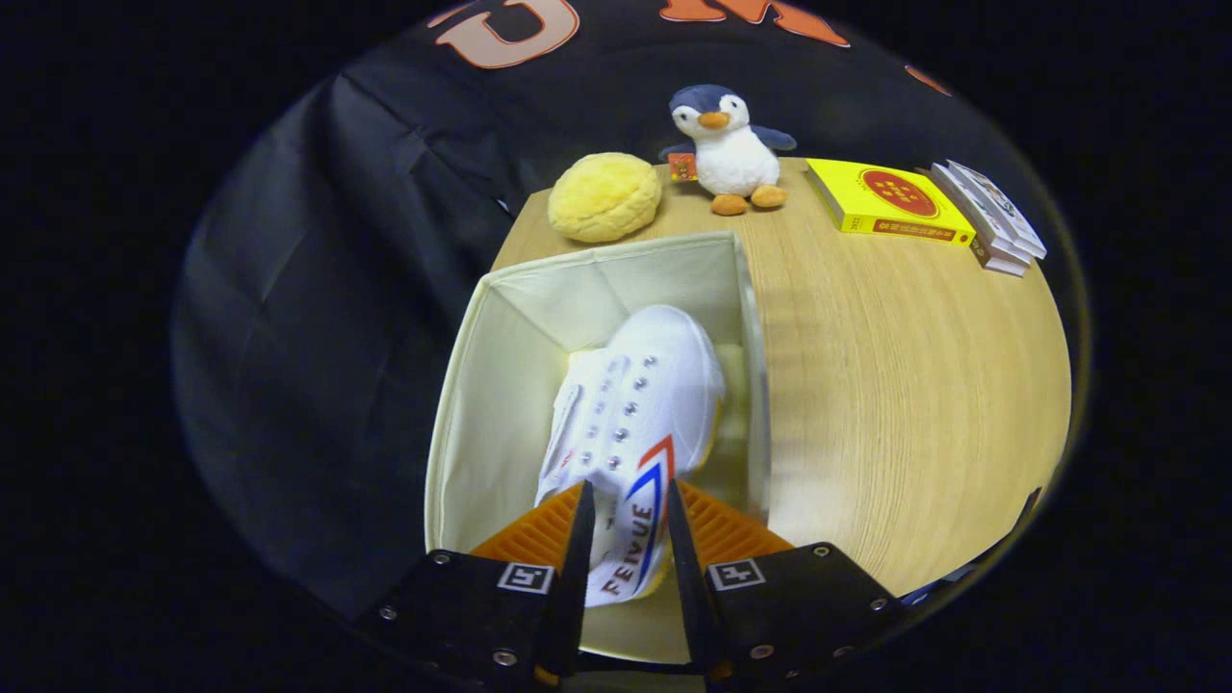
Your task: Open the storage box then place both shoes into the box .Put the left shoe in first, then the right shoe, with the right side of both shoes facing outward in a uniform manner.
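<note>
— White canvas shoe [635,423]: where is it?
— Clamped at the heel by the claw [626,539], both fingers pressing, toe down inside the open cream storage box [452,414].
— Beyond that?
— Far along the wooden worktop [914,385]: yellow cushion [604,196], penguin toy [727,149], books [885,200].

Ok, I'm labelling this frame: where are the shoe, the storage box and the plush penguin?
white shoe [640,395], gripper view, toe upper.
storage box [500,414], gripper view, inner wall.
plush penguin [736,159], gripper view, belly.
</note>
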